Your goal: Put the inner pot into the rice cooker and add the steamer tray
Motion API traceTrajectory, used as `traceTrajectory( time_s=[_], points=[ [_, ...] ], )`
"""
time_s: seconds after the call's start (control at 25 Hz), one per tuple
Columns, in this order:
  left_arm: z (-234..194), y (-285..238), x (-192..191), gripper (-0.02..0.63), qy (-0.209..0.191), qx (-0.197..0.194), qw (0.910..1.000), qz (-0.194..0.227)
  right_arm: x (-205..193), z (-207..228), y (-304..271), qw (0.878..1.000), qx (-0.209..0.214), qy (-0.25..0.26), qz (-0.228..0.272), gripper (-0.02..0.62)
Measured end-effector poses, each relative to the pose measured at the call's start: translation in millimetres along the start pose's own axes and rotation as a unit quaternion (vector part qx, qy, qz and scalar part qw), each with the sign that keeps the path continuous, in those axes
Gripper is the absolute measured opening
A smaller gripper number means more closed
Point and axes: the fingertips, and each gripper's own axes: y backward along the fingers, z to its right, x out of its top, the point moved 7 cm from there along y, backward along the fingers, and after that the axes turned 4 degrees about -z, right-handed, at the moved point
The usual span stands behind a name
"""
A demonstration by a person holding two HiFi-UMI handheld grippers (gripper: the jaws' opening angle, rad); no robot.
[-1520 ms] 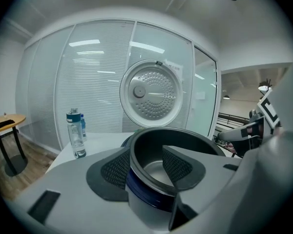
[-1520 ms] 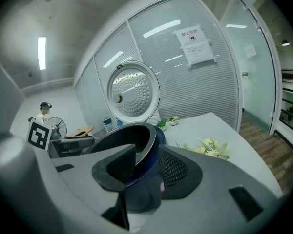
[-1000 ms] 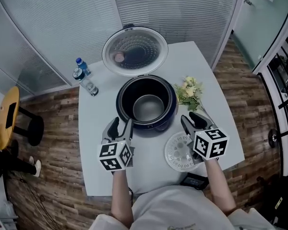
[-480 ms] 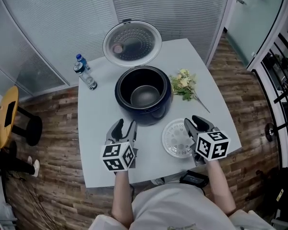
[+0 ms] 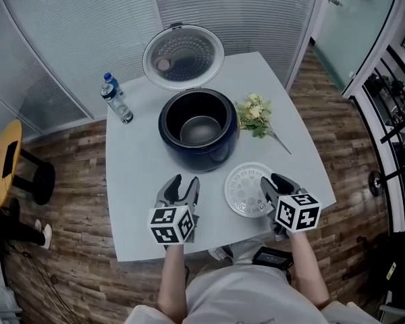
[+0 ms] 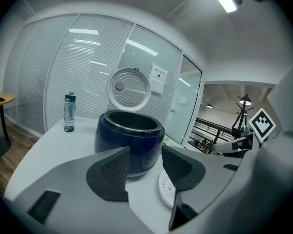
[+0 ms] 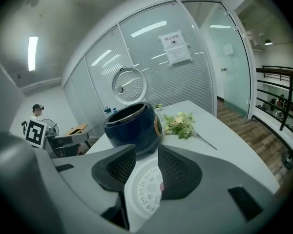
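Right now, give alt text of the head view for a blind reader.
From above, a person holds an open left gripper and an open right gripper over the near edge of a table, the right one partly over a white steamer tray. Beyond stand a blue rice cooker with its lid up, a flower sprig and a water bottle.

Wood floor [image 5: 74,201], frosted glass walls [image 5: 74,32].

White table [image 5: 138,181] fills mid-frame — dark-blue rice cooker [image 5: 198,162] at centre, lid raised; water bottle [image 5: 117,100] upper left, flower sprig [image 5: 256,115] right, white steamer tray [image 5: 246,190] lower right.
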Motion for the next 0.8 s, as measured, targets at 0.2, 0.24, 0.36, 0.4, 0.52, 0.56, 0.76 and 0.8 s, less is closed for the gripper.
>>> traceTrajectory(
  time_s=[0.2,0.24,0.36,0.4,0.52,0.56,0.76,0.8],
  points=[
    [11.7,-15.4,-23.3,0.213,0.012,-0.012,0.9995,-0.025,-18.8,20.1,-5.1,1.000,-0.022,-0.001,-0.022,0.144],
    [13.1,-19.5,-27.7,0.213,0.016,-0.014,0.9993,-0.031,-21.9,24.4,-7.5,0.999,-0.026,0.001,-0.026,0.144],
    [17.3,-33.3,-40.0,0.212,0.033,-0.021,0.9980,-0.049,-32.4,40.6,-13.8,0.999,-0.034,0.001,-0.041,0.144],
    [19.2,-39.0,-44.6,0.210,0.038,-0.023,0.9974,-0.056,-35.6,46.6,-15.6,0.998,-0.035,0.001,-0.044,0.144],
    [24.1,-58.6,-60.1,0.207,0.051,-0.029,0.9952,-0.078,-43.2,65.7,-24.5,0.998,-0.036,0.006,-0.047,0.144],
    [25.5,-64.4,-65.1,0.205,0.060,-0.032,0.9942,-0.083,-46.5,71.8,-28.2,0.998,-0.037,0.006,-0.050,0.144],
    [36.5,-83.8,-92.3,0.198,0.110,-0.045,0.9873,-0.106,-68.2,98.7,-41.5,0.995,-0.052,-0.001,-0.087,0.144],
    [38.3,-87.1,-97.9,0.198,0.112,-0.045,0.9862,-0.114,-71.5,103.1,-43.8,0.994,-0.054,-0.004,-0.092,0.144]
  ],
)
